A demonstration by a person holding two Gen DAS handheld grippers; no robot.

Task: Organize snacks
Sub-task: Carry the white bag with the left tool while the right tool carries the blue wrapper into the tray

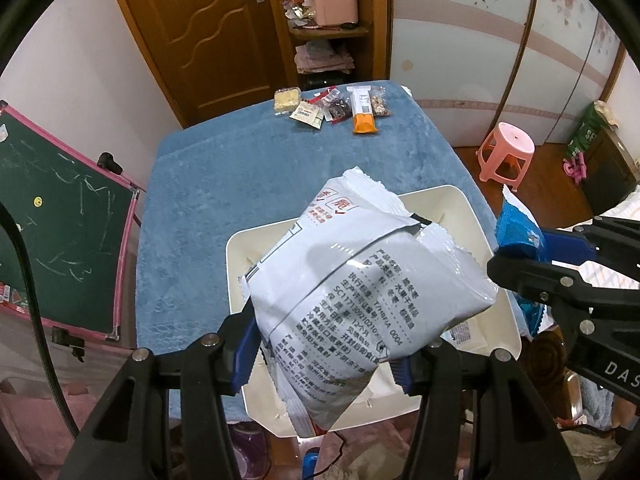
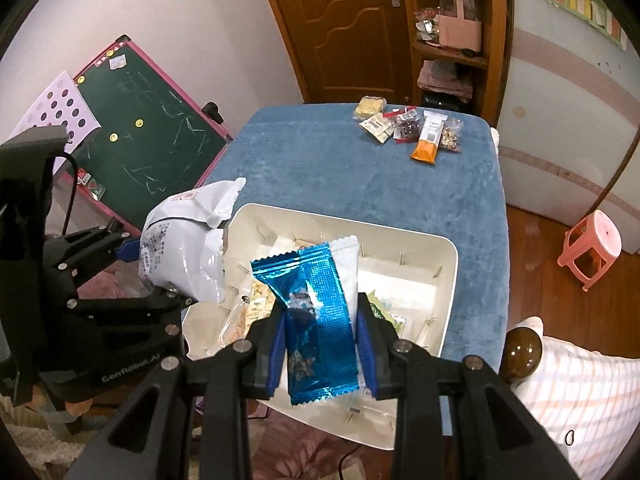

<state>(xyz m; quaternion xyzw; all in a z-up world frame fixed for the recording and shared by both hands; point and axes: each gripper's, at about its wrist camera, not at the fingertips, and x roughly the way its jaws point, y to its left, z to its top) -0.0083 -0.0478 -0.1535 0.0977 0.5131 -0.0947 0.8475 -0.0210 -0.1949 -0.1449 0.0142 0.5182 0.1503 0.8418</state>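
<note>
Snacks are held in both grippers above the white bin (image 2: 448,258), which sits on the blue tabletop (image 2: 320,168). The left gripper (image 1: 324,354) has its fingers squeezed on a big white bag (image 1: 360,276) with black writing (it looks puffy). The right gripper (image 2: 320,350) has its fingers closed on a shiny blue packet (image 2: 320,312). Both hang over the bin, which has a few snacks inside. At the far edge of the tabletop lie more small snacks (image 2: 412,130), one an orange packet (image 2: 426,150).
</note>
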